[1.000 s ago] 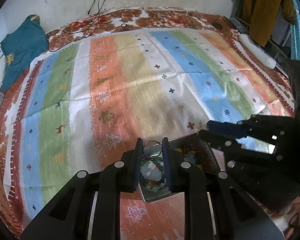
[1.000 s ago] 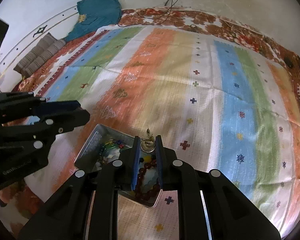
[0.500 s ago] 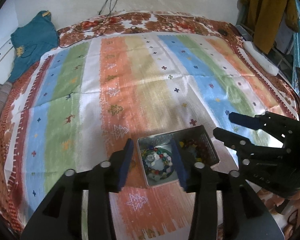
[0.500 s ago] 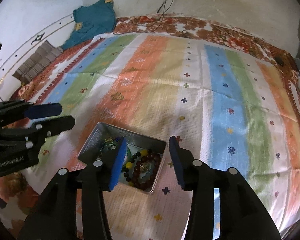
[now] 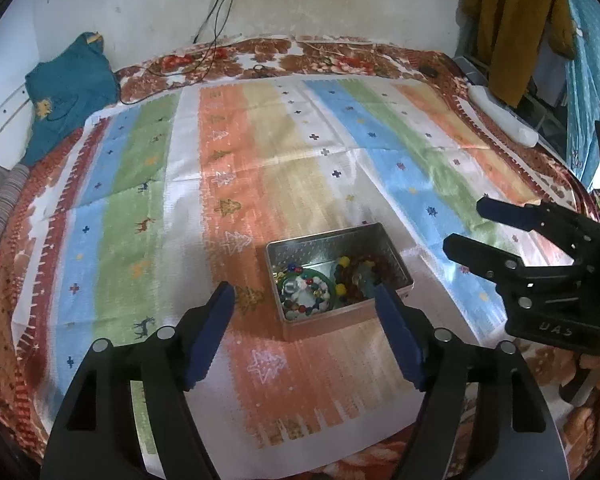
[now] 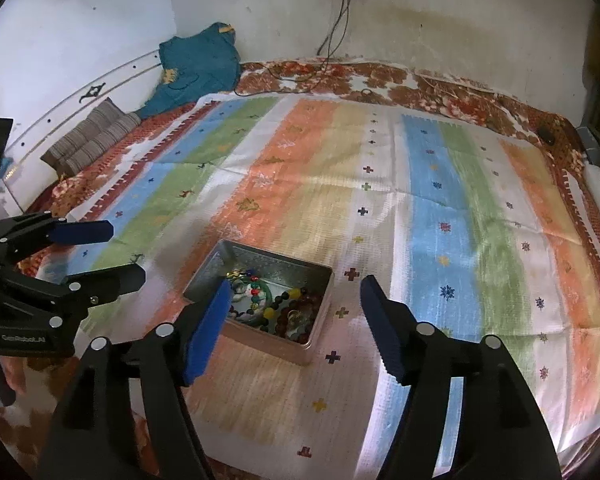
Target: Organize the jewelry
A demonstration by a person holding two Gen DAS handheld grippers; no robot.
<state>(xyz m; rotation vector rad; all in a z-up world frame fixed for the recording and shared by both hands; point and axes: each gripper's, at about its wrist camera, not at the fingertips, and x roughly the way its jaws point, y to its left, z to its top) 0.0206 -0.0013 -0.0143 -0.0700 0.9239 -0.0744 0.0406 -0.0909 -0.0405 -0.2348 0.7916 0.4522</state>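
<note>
Where the bed (image 5: 40, 272) meets the pale wall (image 6: 260, 8), a striped cloth (image 5: 284, 152) covers most of the mattress, its bands of blue, green, orange, beige and white dotted with small crosses and tree shapes; a red-brown floral sheet (image 5: 340, 54) shows round its edges. A teal garment (image 5: 66, 92) lies at the far left corner, beside a striped grey cushion (image 6: 90, 142), and black cables (image 5: 216, 12) hang down the wall onto the sheet. A mustard garment (image 5: 512, 20) hangs at the far right.

Both tools are raised above the cloth, on either side of the tin. The left hand-held gripper (image 5: 306, 332) has its blue-padded fingers (image 5: 210, 332) spread wide apart and holds nothing; the tin shows between them. The right hand-held gripper (image 6: 296, 326) is likewise wide apart and holds nothing, and in the left view it appears at the right edge (image 5: 488, 228), clear of the tin.

An open metal tin (image 5: 400, 270) sits on the cloth near its front edge, on an orange and beige band. Inside lies the jewelry: a green bangle (image 5: 326, 278) ringing mixed coloured beads (image 5: 300, 306) on one side, and dark red beads (image 6: 300, 308) with a few yellow ones (image 6: 294, 293) on the other.
</note>
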